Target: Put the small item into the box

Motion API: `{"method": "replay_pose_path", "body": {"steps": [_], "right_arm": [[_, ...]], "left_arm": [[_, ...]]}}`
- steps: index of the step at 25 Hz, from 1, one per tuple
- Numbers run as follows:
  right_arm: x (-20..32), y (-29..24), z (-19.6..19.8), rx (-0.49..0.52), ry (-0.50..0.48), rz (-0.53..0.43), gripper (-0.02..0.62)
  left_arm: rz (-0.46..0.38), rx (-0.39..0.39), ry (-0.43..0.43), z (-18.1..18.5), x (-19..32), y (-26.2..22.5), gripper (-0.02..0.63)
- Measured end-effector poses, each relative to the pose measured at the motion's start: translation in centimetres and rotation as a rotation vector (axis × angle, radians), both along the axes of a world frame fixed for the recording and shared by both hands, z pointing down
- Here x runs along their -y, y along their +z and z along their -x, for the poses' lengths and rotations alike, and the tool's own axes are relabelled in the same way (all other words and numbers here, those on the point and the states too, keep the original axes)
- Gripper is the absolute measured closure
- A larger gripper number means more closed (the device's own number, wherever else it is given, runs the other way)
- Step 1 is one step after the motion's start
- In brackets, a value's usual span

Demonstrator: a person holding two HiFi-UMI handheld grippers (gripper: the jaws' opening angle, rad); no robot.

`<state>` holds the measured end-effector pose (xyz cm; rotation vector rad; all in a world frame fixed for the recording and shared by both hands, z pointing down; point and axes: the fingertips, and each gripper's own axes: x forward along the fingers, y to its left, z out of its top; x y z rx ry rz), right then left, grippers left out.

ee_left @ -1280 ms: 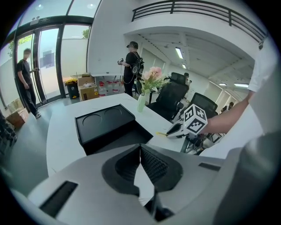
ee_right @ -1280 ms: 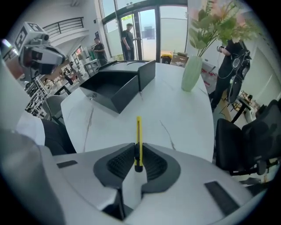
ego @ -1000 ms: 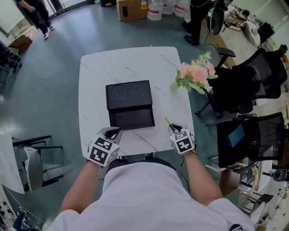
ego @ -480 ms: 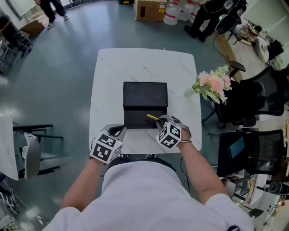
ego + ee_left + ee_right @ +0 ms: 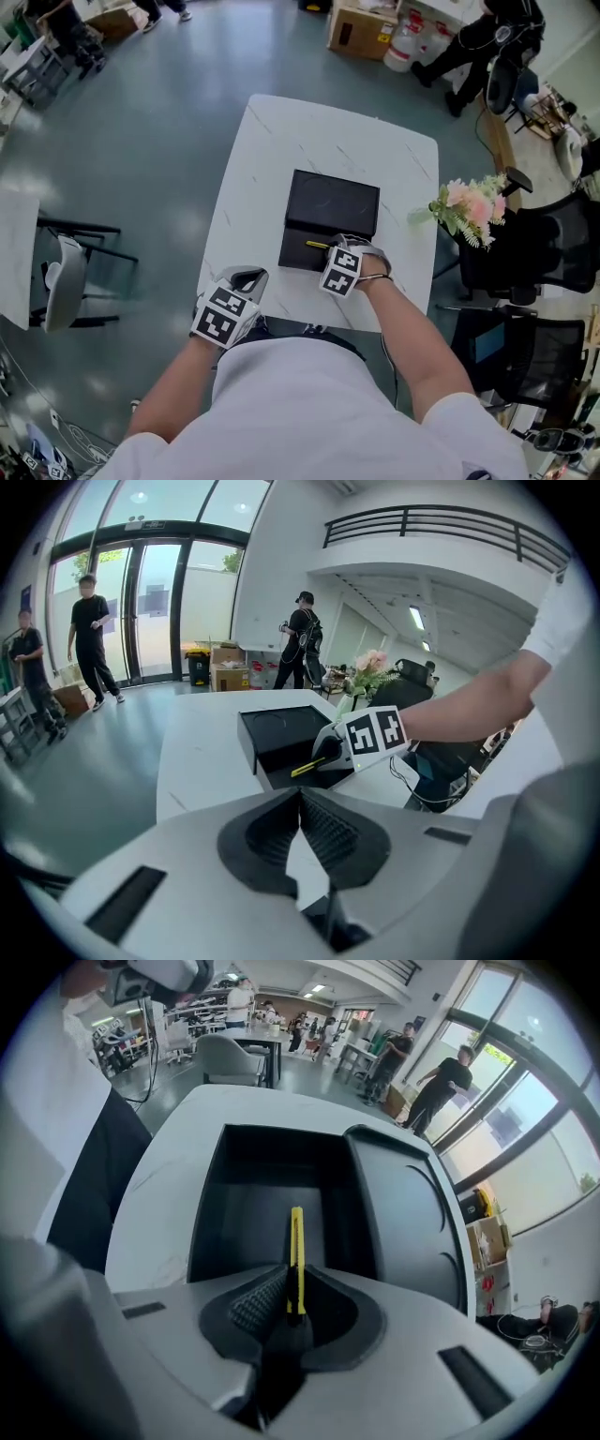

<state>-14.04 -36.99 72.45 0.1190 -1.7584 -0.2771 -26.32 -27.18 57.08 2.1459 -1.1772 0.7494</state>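
A black box (image 5: 298, 253) lies open on the white table (image 5: 281, 159), its lid (image 5: 333, 202) propped at the far side. My right gripper (image 5: 330, 248) hovers over the box's near tray, shut on a slim yellow utility knife (image 5: 317, 246). In the right gripper view the knife (image 5: 296, 1251) stands on edge between the pads and points into the tray (image 5: 253, 1213). The left gripper view shows the knife (image 5: 307, 765) over the box (image 5: 281, 738). My left gripper (image 5: 248, 279) rests at the table's near left edge, its jaws closed together with nothing between them.
A bunch of pink flowers (image 5: 469, 208) sticks out past the table's right edge, with black office chairs (image 5: 525, 253) behind it. A grey chair (image 5: 66, 281) stands to the left. A cardboard box (image 5: 361, 28) and people (image 5: 94, 635) are farther off on the floor.
My right gripper has carried the yellow knife from the table's near right corner leftward to above the box's tray. The left gripper has stayed at the near left edge.
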Motion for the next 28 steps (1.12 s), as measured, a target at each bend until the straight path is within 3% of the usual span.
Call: {"method": "replay_pose_path", "body": {"steps": [5,8,16,23,28], "right_arm": [[-0.1,0.4,1.2,0.013,-0.030,0.018,0.529],[-0.3,-0.1,1.4,0.054,-0.023,0.025,0.478],[-1.8,-3.5,-0.3,0.160,-0.015,0.001,0.479],[-3.4,-11.5,-1.1,0.551,0.187,0.066,0.500],[-7.4,-15.2,-3.6,0.782,0.395,0.253,0.540]], "left_arm": [[0.009,0.003,-0.050,0.2,-1.0,0.0,0.590],[0.016,0.012,-0.069,-0.4,-1.6,0.2,0.589],[0.008,0.016,-0.112,-3.2,-2.7,0.5,0.589],[-0.025,0.016,-0.139,-6.0,-3.9,-0.9,0.589],[0.002,0.024,-0.082,-7.6,-6.0,-0.5,0.589]]}}
